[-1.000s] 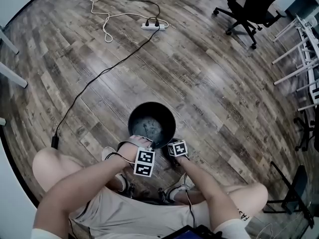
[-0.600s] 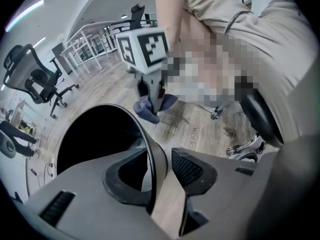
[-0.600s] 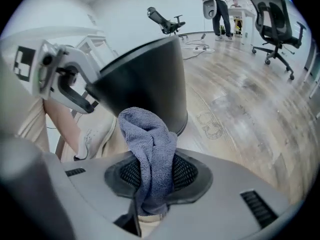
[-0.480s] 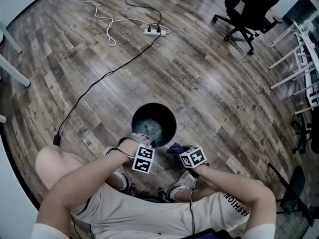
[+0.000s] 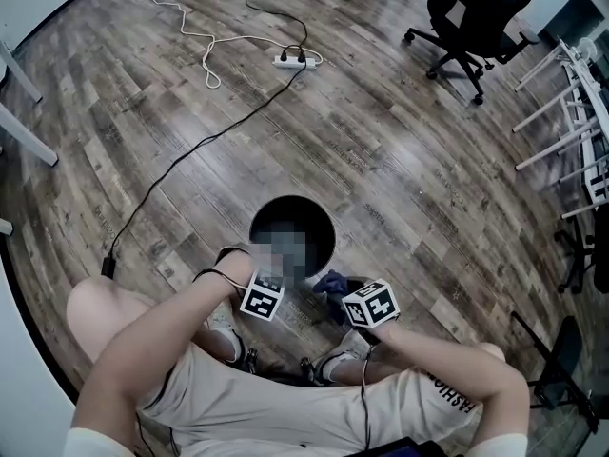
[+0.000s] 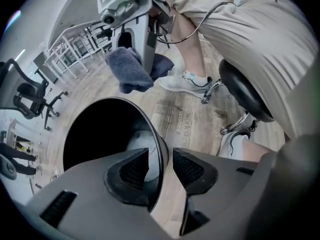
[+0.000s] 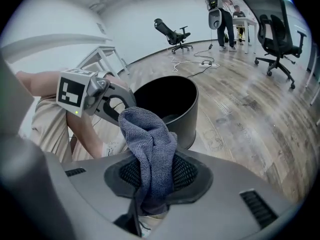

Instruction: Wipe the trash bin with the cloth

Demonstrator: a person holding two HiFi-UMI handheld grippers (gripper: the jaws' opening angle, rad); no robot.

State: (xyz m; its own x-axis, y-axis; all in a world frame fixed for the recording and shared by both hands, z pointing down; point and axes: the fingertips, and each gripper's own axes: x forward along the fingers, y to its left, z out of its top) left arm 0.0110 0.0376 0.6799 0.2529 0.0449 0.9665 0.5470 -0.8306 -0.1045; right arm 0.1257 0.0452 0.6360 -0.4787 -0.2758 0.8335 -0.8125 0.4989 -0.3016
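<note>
Two sets of fingers, two states. On the left gripper (image 6: 160, 165), fingers (image 6: 131, 173) wide and just been opening, straddling the near rim of the trash bin (image 6: 152, 134) with a gap on both sides, so no grip on it. On the right gripper (image 7: 152, 179), fingers (image 7: 189, 173) clamped on the bunched blue-grey cloth (image 7: 150, 139), held up beside the bin, clear of its wall, touching nothing. Bin upright on the wood floor (image 5: 381, 141) just ahead of the seated person's feet, mouth up, only a pale patch visible at the bottom. Progress, as a judgement: no wiping contact right now, so either between passes or near done. Cannot tell how much of wall or rim already wiped. Left to do, if anything: steady the bin again, bring cloth back onto it.
</note>
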